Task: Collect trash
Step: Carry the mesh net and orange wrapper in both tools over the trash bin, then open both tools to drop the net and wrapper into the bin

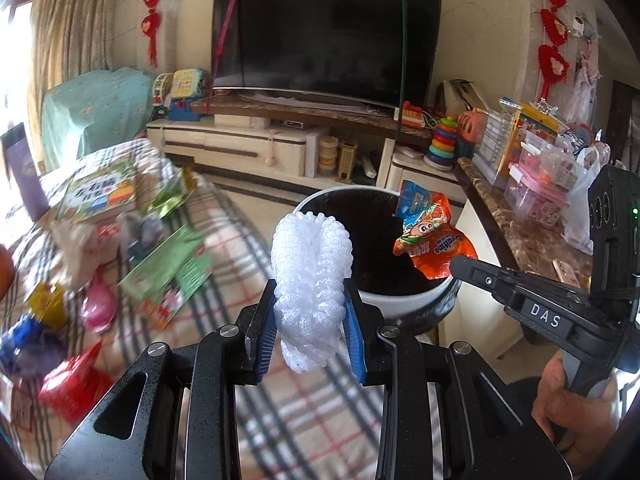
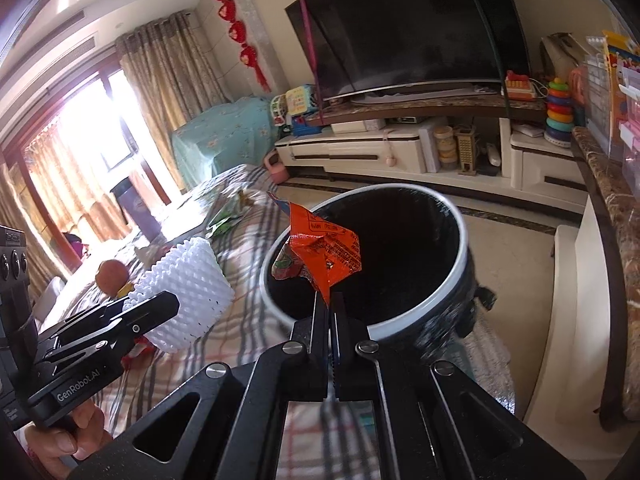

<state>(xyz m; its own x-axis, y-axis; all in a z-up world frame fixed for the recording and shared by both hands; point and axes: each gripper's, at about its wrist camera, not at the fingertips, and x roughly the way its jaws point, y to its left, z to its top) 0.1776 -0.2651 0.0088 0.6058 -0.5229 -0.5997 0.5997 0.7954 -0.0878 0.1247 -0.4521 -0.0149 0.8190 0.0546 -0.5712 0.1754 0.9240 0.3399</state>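
Note:
My left gripper (image 1: 309, 312) is shut on a white foam fruit net (image 1: 310, 276), which sticks up between its blue pads just short of the bin. The same foam net (image 2: 182, 284) shows in the right wrist view, left of the bin. My right gripper (image 2: 329, 300) is shut on an orange snack wrapper (image 2: 324, 252), held over the near rim of the round bin (image 2: 452, 292), whose inside is black. In the left wrist view the wrapper (image 1: 432, 240) hangs over the bin's right side, and the bin (image 1: 384, 300) stands beside the table.
A plaid-covered table (image 1: 248, 248) carries more litter: green packets (image 1: 168, 268), a red packet (image 1: 72, 384), a pink object (image 1: 98, 306). A marble-topped counter (image 1: 516, 236) crowded with toys stands right of the bin. A TV (image 1: 324, 40) and its cabinet lie beyond. A hand (image 1: 568, 404) grips the right tool.

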